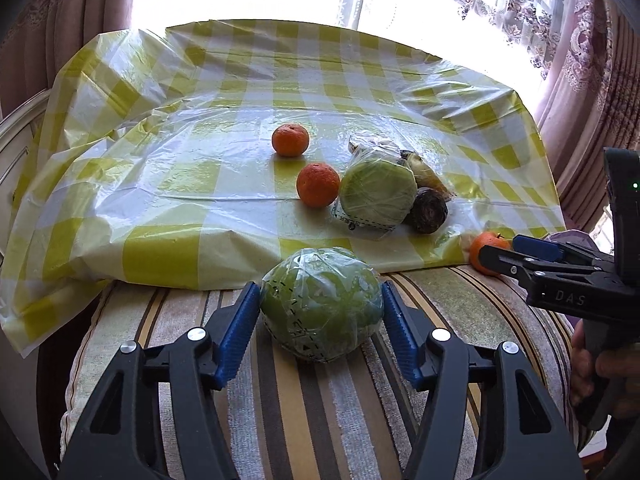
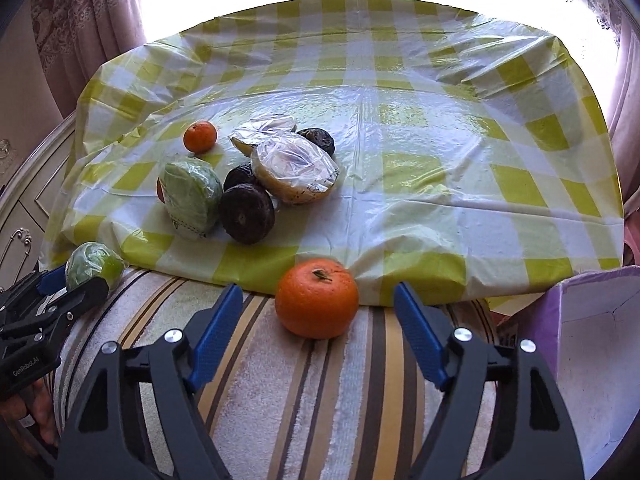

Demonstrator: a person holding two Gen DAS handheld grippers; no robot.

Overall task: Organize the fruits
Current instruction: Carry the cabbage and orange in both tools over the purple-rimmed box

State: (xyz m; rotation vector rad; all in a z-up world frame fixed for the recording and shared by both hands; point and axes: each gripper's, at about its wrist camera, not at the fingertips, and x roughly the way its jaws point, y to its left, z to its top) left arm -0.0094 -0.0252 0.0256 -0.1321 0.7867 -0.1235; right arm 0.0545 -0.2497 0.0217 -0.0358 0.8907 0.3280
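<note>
My left gripper has its blue pads against both sides of a plastic-wrapped green fruit that rests on the striped cushion. It also shows in the right wrist view. My right gripper is open, with an orange on the cushion between its fingers, touching neither pad. On the checked tablecloth lie two oranges, another wrapped green fruit, dark round fruits and wrapped pale fruits.
A purple-rimmed white box stands at the right edge of the right wrist view. Curtains and a bright window lie behind the table. A white cabinet is at the left.
</note>
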